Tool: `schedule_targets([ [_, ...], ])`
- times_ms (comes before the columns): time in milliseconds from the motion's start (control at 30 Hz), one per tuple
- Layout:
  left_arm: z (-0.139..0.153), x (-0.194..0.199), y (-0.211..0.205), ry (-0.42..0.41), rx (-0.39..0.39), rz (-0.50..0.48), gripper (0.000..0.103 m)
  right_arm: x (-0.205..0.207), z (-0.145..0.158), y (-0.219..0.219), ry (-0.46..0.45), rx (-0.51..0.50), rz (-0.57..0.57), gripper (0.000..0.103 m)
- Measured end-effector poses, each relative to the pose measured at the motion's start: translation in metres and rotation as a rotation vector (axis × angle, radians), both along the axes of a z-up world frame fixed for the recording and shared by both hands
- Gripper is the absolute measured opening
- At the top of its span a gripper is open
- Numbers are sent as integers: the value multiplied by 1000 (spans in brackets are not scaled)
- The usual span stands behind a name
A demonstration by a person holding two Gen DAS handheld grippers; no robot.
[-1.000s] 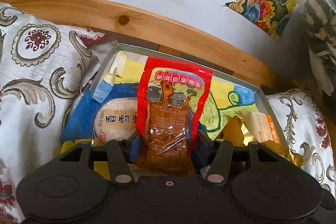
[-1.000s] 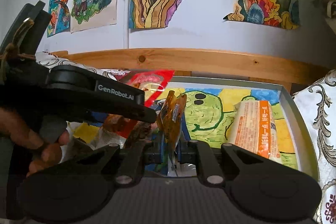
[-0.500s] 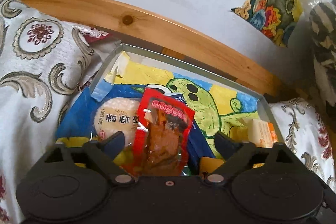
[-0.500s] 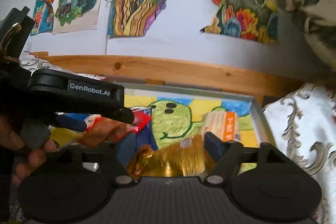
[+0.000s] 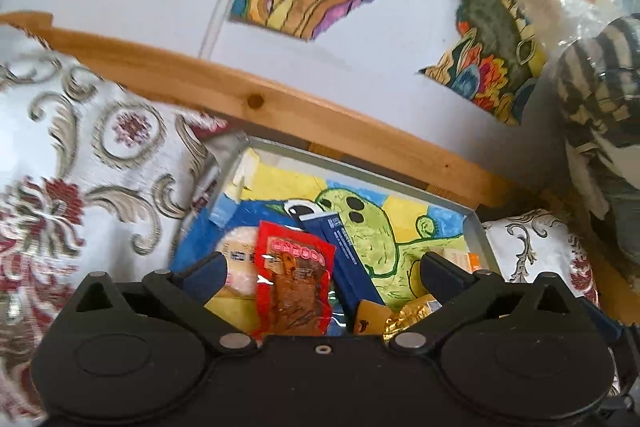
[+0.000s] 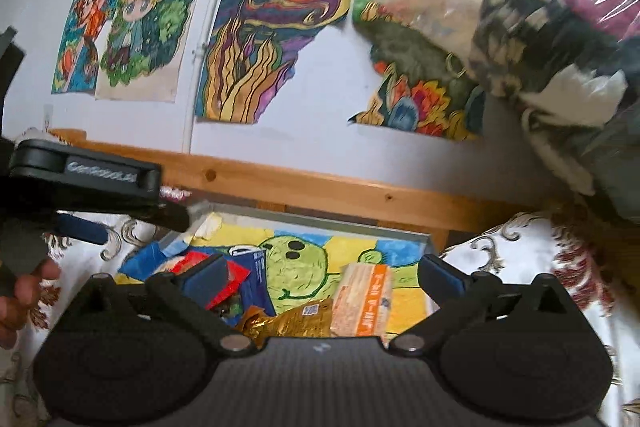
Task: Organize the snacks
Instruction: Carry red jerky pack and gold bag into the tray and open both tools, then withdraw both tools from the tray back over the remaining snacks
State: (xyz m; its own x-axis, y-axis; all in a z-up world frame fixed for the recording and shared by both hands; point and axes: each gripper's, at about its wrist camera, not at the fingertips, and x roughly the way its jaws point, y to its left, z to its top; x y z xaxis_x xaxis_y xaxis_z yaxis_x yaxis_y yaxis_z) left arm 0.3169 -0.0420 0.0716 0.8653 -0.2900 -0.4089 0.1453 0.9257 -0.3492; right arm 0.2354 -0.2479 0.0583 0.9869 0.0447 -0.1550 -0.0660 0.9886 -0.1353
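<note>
Released, the red snack packet (image 5: 294,283) lies in the tray (image 5: 474,227) between spread left tongs (image 5: 322,269).

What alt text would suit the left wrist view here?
Open left tongs hang over a grey tray lined with a green cartoon drawing, where a red snack packet, a round rice cracker, a dark blue packet and a gold wrapper lie. Patterned cushions flank the tray below a wooden rail.

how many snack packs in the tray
5: round rice cracker far left, red pack beside it, blue pack centre, gold pack in front, orange-striped pack right. Others may be hidden.
</note>
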Motion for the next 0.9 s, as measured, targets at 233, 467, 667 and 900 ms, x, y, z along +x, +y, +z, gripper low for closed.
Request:
schedule_targets([
  [233,20,-44,15,-31,23,26,102,-39,24,-6,-29,28,-8,103],
  [467,32,-88,27,-48,33,43,102,-78,36,-2,-47,20,0,103],
  [667,34,-127,34,-61,60,44,102,-108,36,3,-43,20,8,103],
  [900,23,-168,44,-48,93,55,102,-141,26,7,-14,25,17,103],
])
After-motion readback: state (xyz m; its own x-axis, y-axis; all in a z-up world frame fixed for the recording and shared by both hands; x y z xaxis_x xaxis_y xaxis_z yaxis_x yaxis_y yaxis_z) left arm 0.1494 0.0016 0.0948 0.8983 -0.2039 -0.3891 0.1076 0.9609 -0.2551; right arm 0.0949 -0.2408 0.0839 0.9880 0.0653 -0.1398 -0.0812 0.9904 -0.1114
